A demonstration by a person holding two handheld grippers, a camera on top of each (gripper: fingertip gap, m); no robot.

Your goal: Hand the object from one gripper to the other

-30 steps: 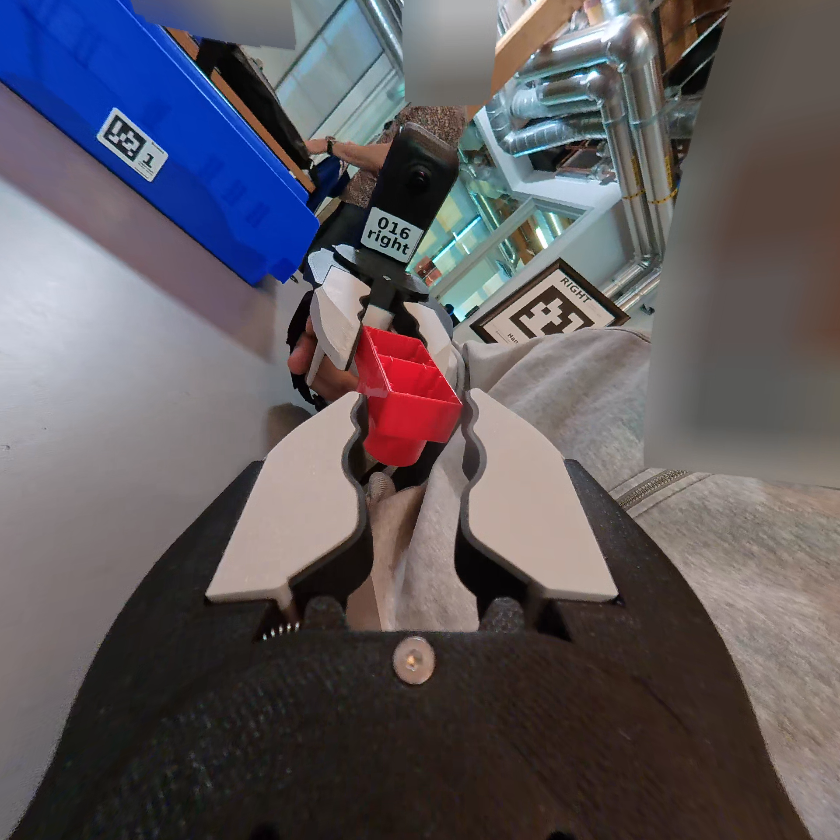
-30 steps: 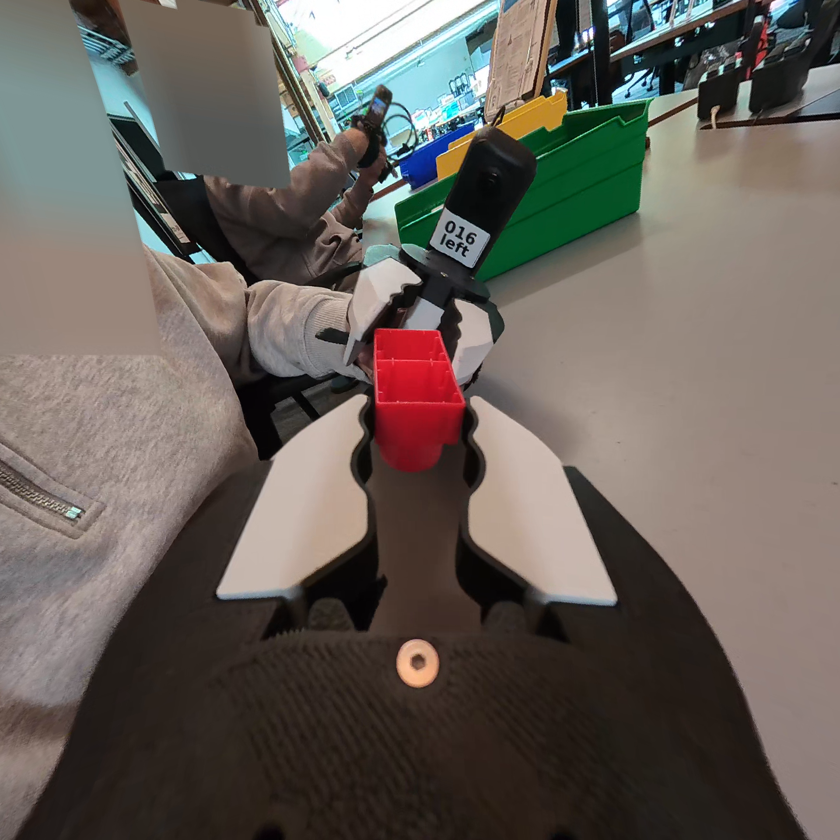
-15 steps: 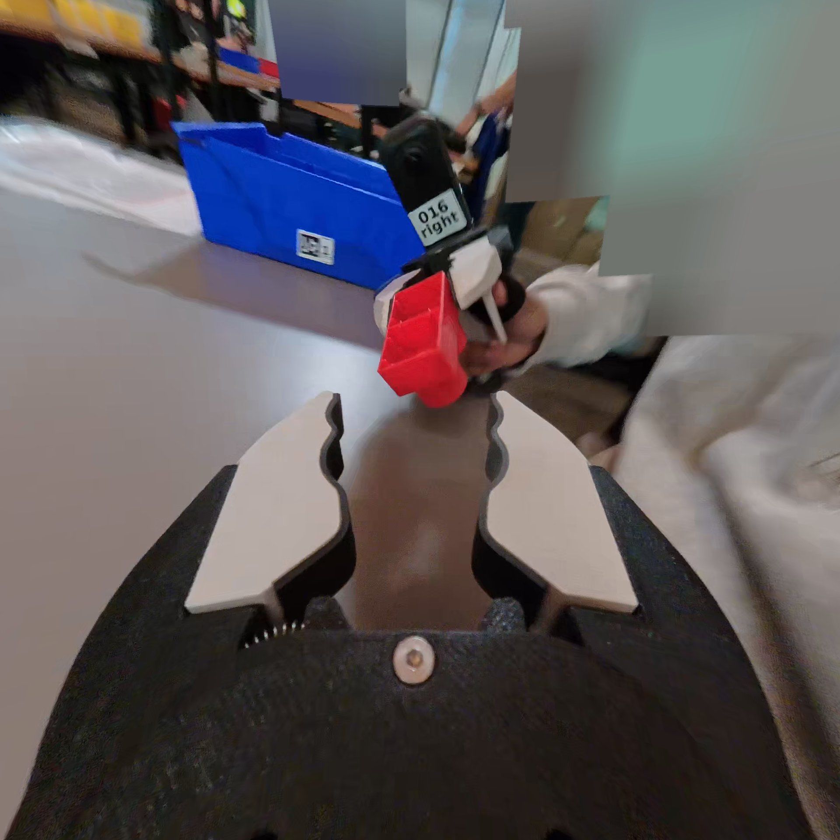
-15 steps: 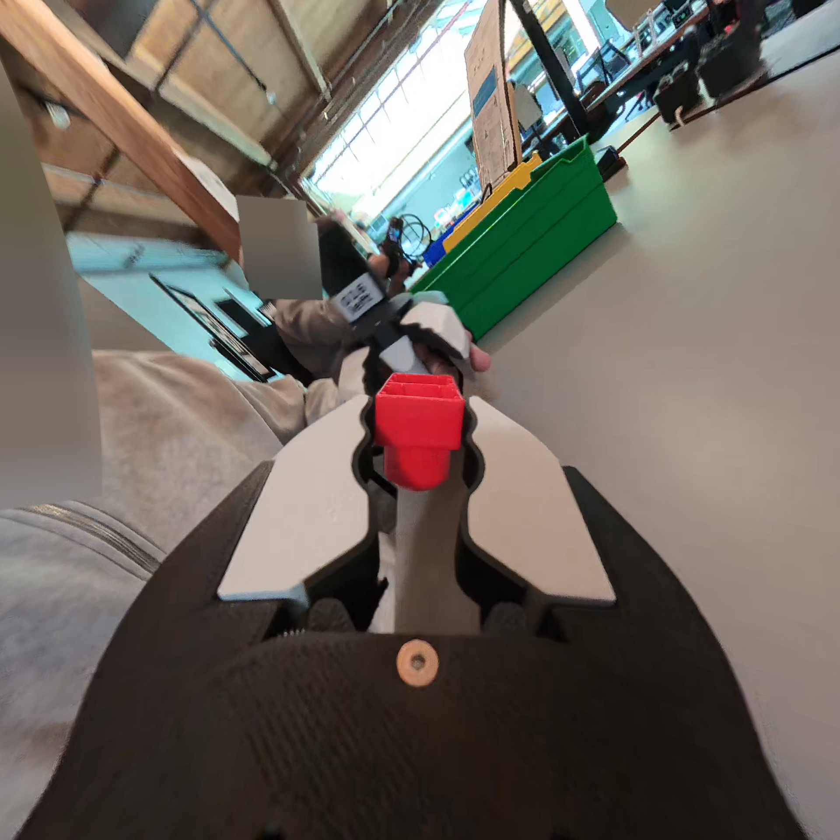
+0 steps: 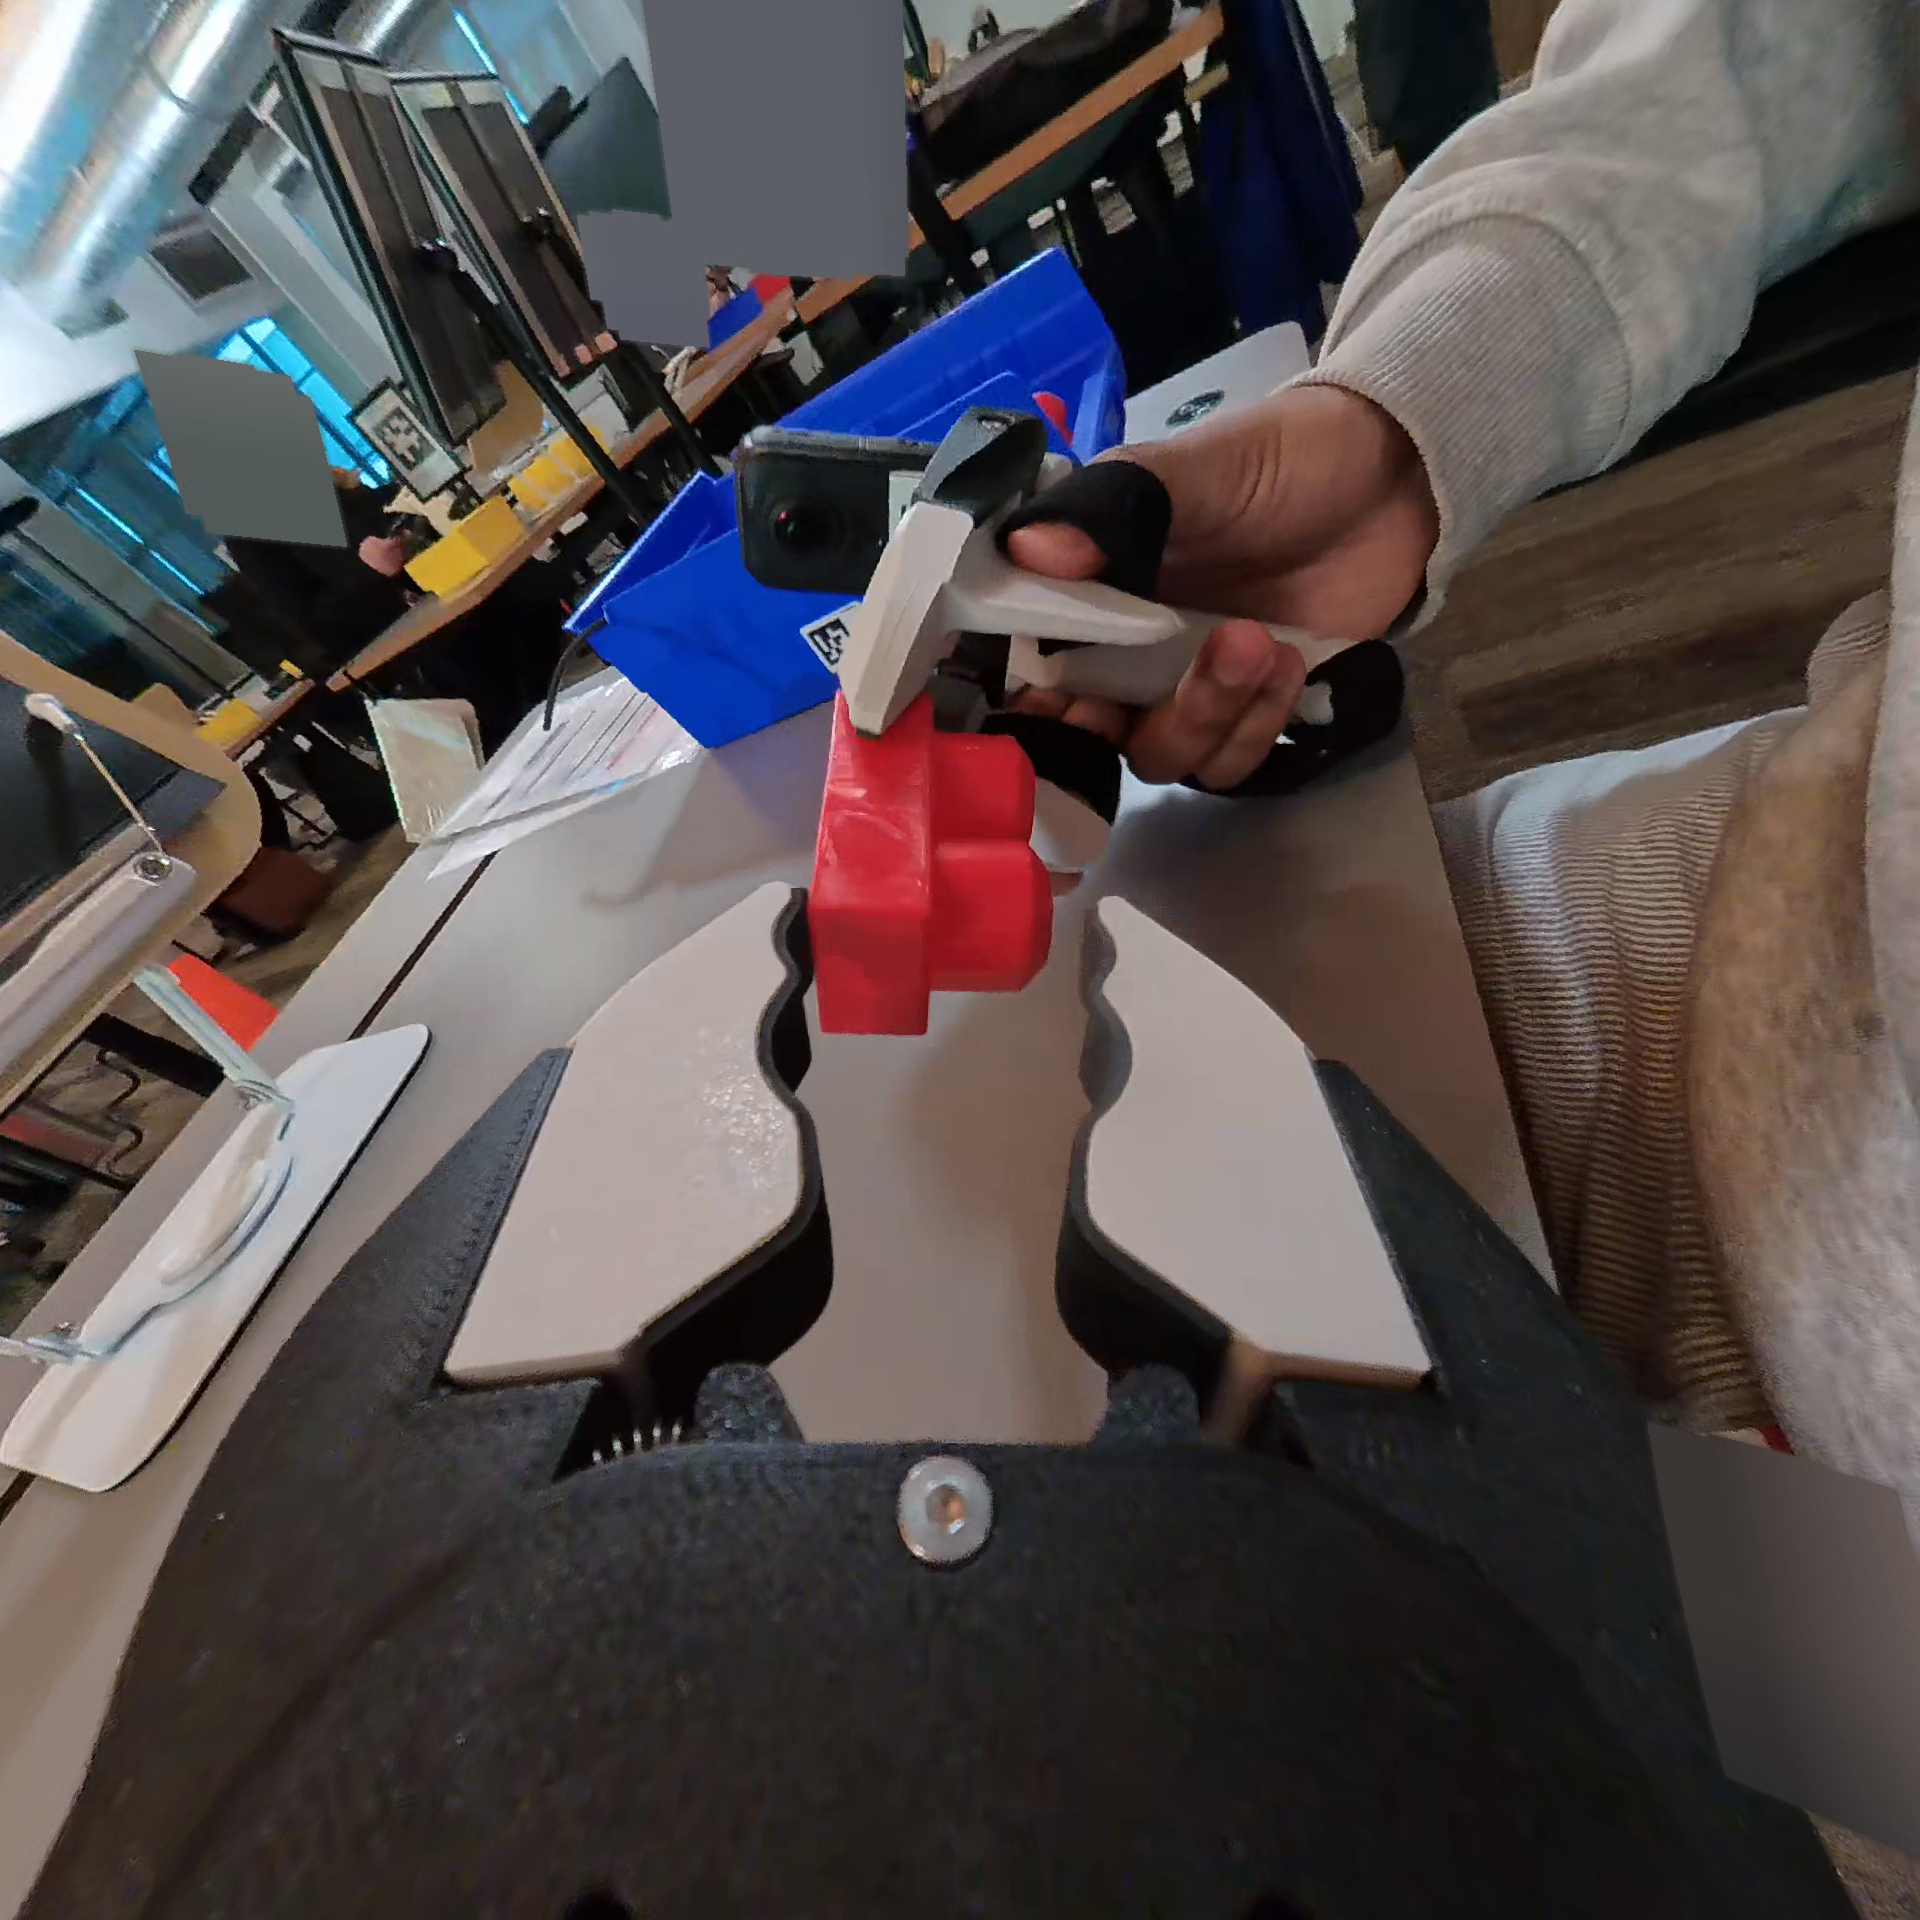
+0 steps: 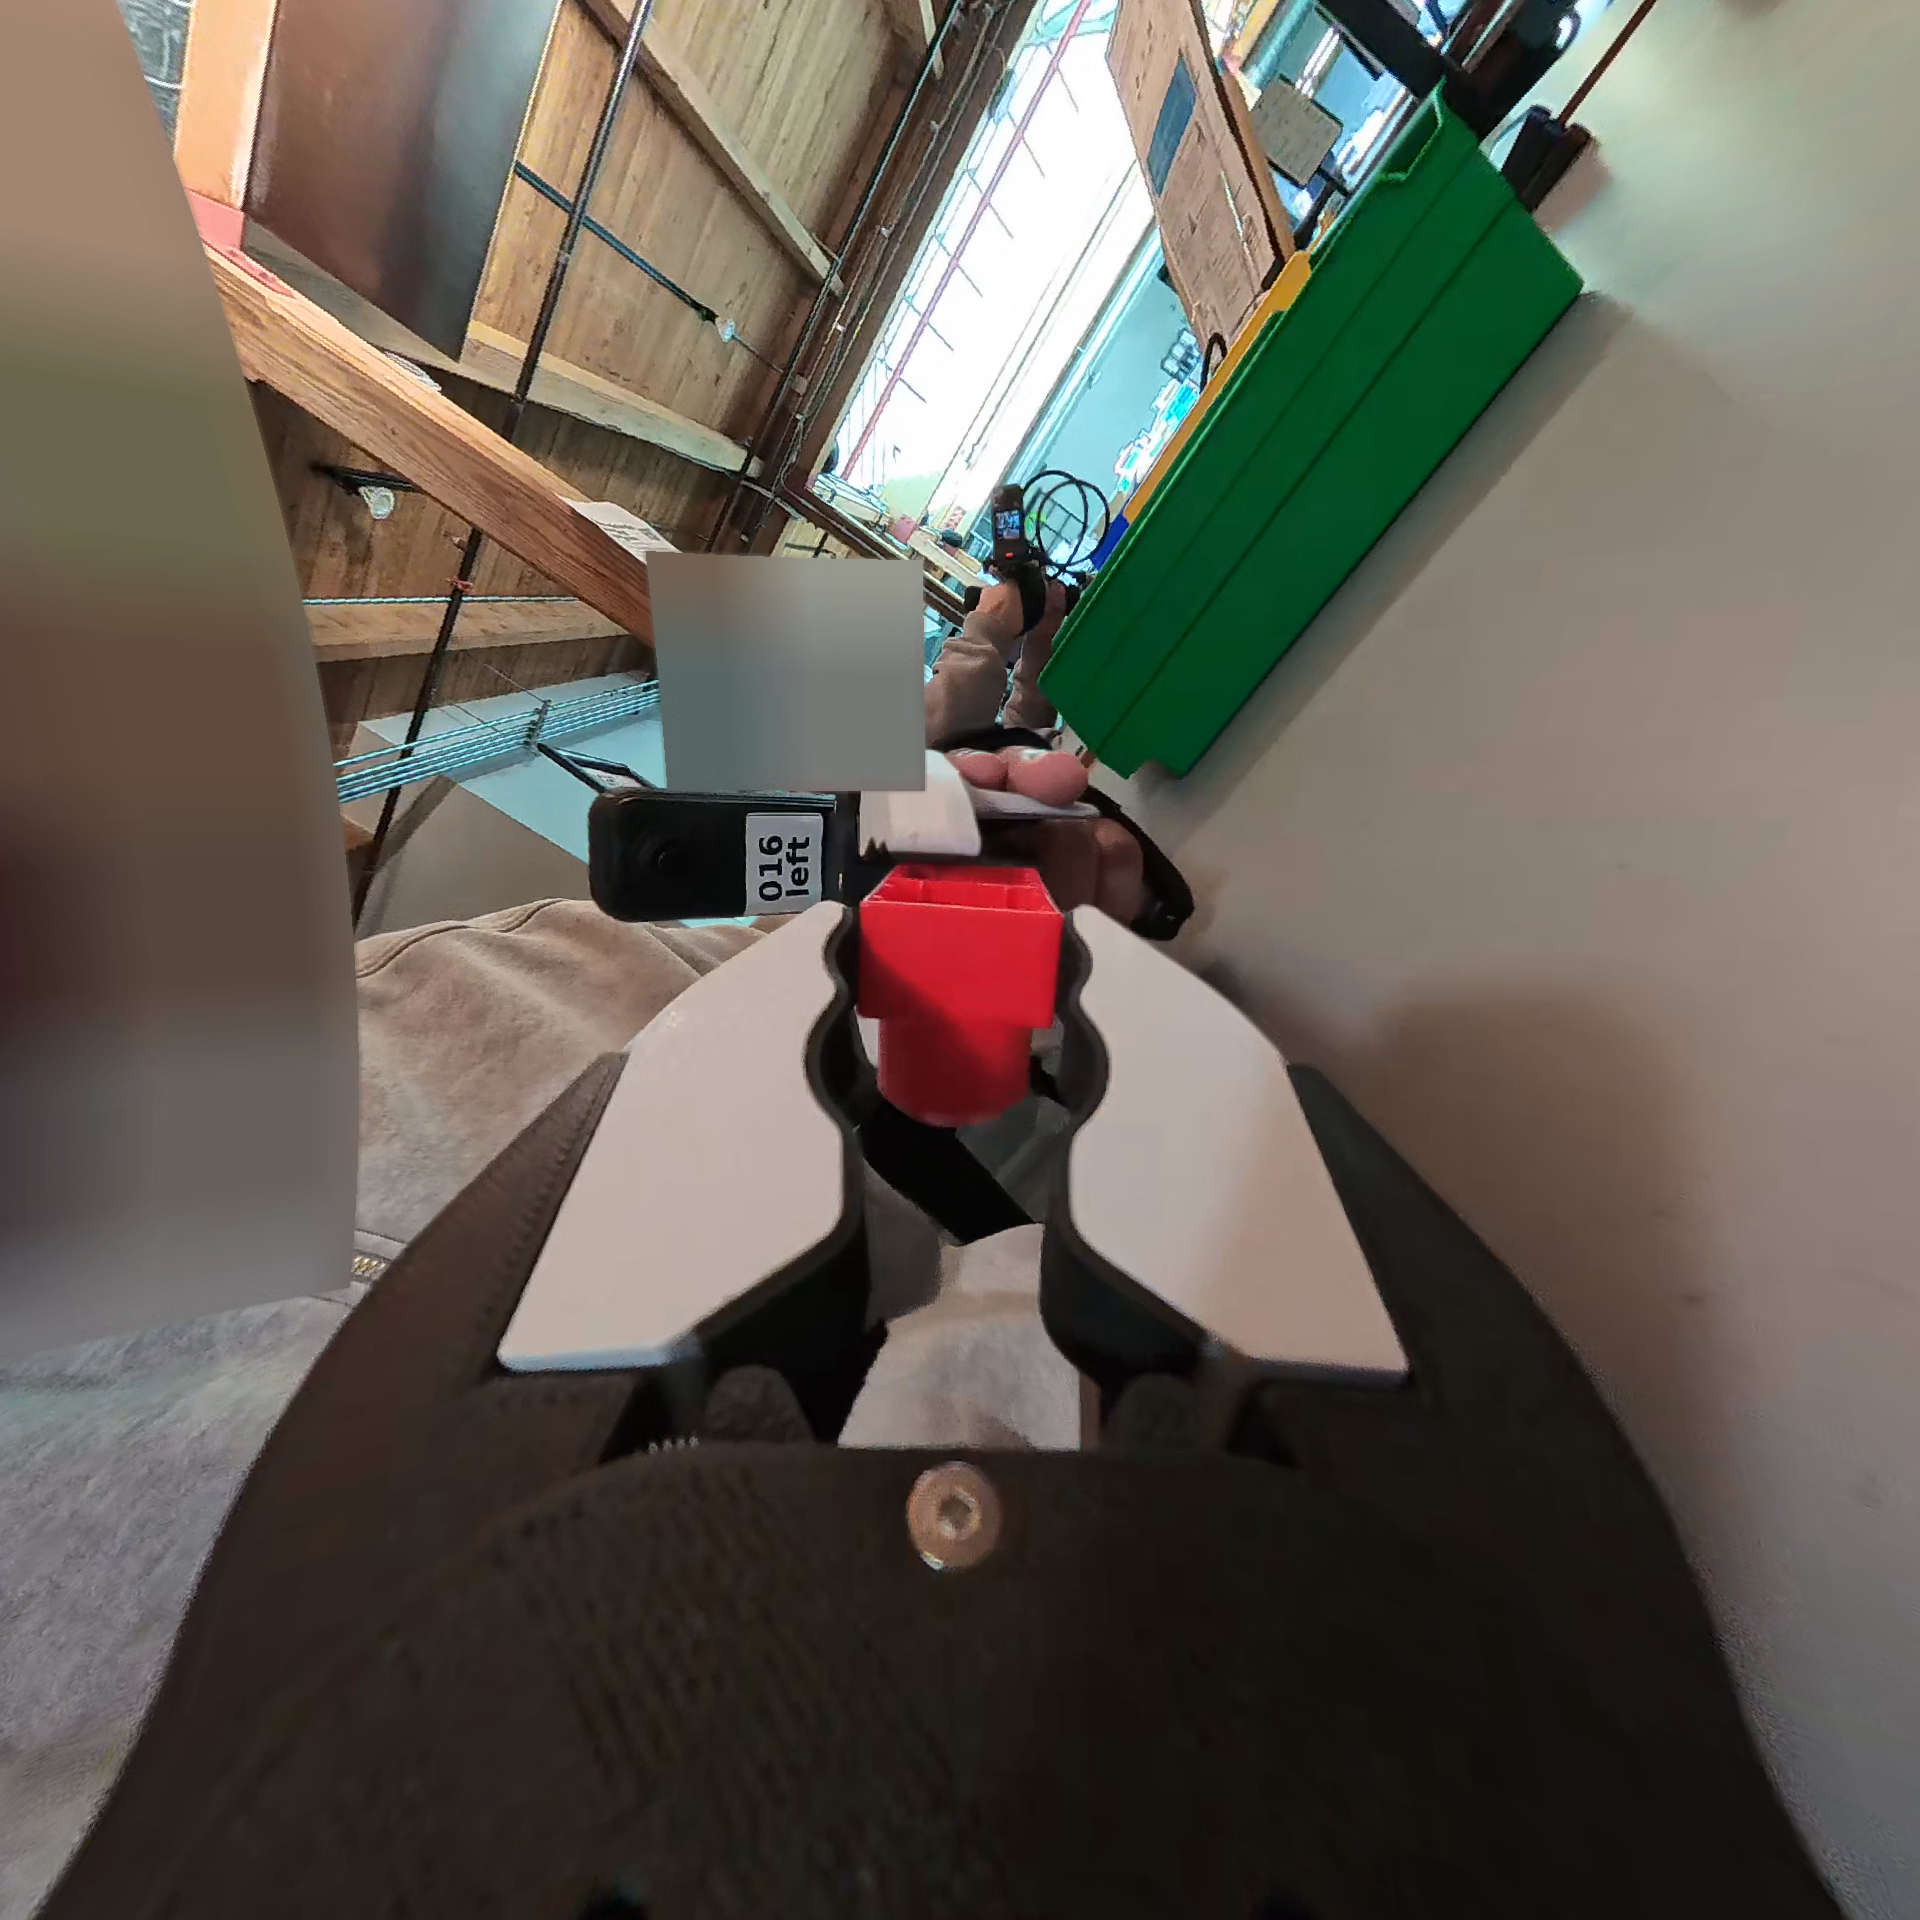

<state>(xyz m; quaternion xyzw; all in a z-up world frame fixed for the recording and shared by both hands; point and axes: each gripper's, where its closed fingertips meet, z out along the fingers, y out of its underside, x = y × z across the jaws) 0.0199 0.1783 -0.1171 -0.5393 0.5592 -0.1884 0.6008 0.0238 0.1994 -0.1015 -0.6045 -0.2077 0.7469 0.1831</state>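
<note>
My right gripper pinches the red block by its flat sides above the bench. My left gripper is spread around it. It seems light, rigid, slick plastic; flat walls grip best.

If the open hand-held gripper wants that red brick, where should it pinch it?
Judging by its pose, best across the two flat side walls of the red building brick's free lower end, approaching straight ahead. The right hand-held gripper already clamps the other end, and the round studs face sideways, so flat walls suit the open left hand-held gripper.
</note>
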